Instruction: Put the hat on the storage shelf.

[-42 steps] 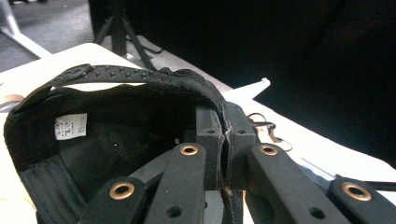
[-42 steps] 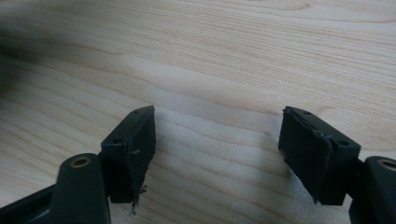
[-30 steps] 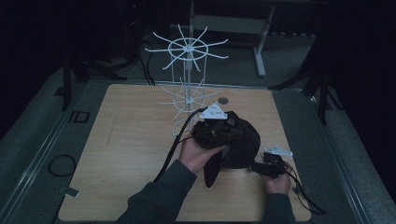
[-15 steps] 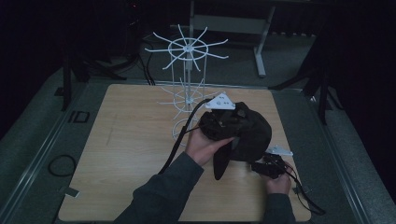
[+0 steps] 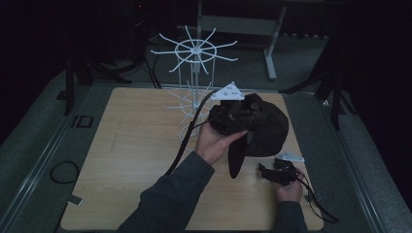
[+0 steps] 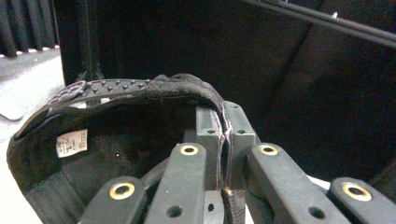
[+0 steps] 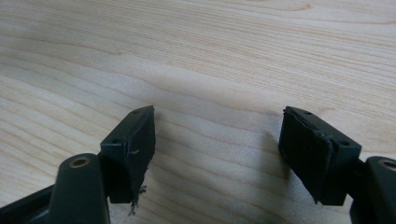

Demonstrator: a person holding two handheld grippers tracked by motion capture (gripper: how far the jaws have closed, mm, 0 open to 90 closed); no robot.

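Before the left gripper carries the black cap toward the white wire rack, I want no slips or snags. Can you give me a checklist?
1. Left gripper shut on the black fabric cap: ok, band pinched between its jaws.
2. Cap lifted off the wooden table: ok.
3. White wire rack upright, prongs bare: ok.
4. Left gripper's cable free of the lower prongs: cannot tell, it runs close beside them.
5. Right gripper open, holding nothing, low over the table: ok.
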